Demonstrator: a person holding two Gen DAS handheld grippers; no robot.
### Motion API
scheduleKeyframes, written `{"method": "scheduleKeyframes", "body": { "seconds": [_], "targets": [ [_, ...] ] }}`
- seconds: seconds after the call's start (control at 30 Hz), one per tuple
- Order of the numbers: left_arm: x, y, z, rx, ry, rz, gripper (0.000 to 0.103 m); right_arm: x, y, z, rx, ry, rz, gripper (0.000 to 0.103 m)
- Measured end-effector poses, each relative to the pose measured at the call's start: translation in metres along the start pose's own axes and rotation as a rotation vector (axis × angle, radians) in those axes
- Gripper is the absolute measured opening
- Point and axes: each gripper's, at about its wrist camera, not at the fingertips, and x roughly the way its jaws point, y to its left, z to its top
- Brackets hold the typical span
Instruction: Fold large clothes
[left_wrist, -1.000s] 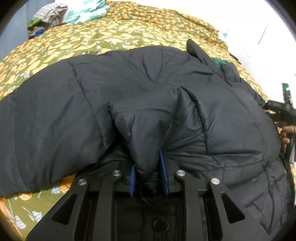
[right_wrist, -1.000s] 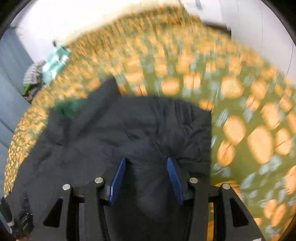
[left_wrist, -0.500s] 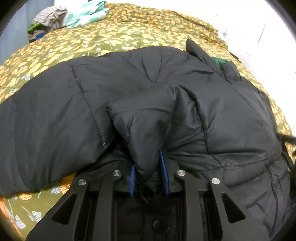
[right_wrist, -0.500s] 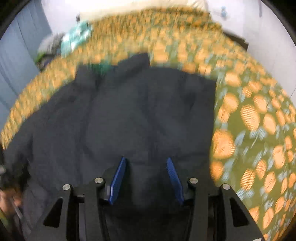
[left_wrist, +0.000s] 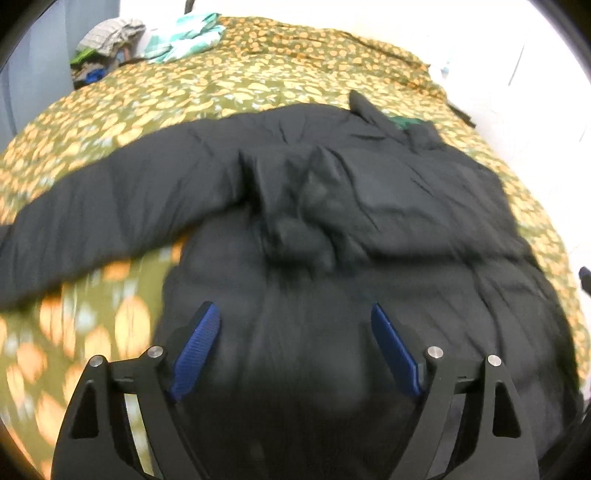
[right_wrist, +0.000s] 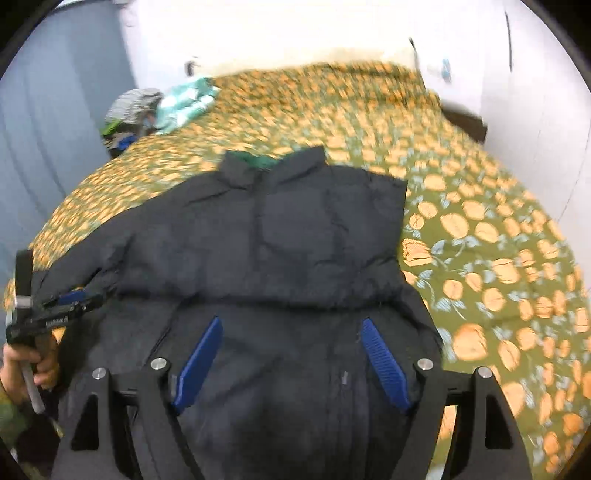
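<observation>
Black puffer jacket (right_wrist: 295, 236) spread collar-up on the flower-print bed (right_wrist: 480, 229), one sleeve out sideways. Judged soft, bulky, slippery; best pinched at hem or cuff. Left gripper (left_wrist: 295, 343) and right gripper (right_wrist: 291, 354) both wide apart, empty.

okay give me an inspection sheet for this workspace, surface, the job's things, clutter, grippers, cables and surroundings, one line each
Surface: bed with an olive and orange floral bedspread.
Job's things: black puffer jacket lying flat, collar toward the far end; one sleeve stretches out sideways, the other side looks folded in.
Clutter: pile of clothes and a teal and white cloth at the far corner of the bed.
Grippers: left gripper open over the jacket, holding nothing; right gripper open, holding nothing.
Cables: nothing seen.
Surroundings: white wall behind the bed, blue-grey curtain beside it.
</observation>
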Motion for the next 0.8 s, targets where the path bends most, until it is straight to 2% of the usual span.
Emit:
{"method": "scheduleKeyframes", "body": {
  "seconds": [0.1, 0.2, 0.3, 0.43, 0.53, 0.8],
  "targets": [
    [-0.018, -0.003, -0.036, -0.003, -0.008, -0.006, 0.091, -0.031, 0.023, -0.041, 0.005, -0.034, -0.004, 0.08],
    [-0.017, -0.006, -0.063, 0.049, 0.002, 0.012, 0.092, -0.041, 0.046, -0.076, 0.023, -0.04, -0.01, 0.08],
    [-0.019, -0.009, -0.065, 0.088, 0.002, 0.03, 0.092, -0.044, 0.066, -0.094, 0.005, -0.006, 0.005, 0.08],
    [-0.024, 0.0, -0.062, 0.025, 0.001, -0.012, 0.092, -0.057, 0.09, -0.1, -0.084, -0.042, 0.011, 0.08],
    [-0.029, 0.001, -0.064, 0.018, -0.004, -0.024, 0.092, -0.063, 0.099, -0.097, -0.092, -0.074, 0.022, 0.08],
    [-0.037, -0.004, -0.073, 0.031, -0.002, -0.031, 0.092, -0.055, 0.114, -0.109, -0.109, -0.038, 0.043, 0.08]
  ]
}}
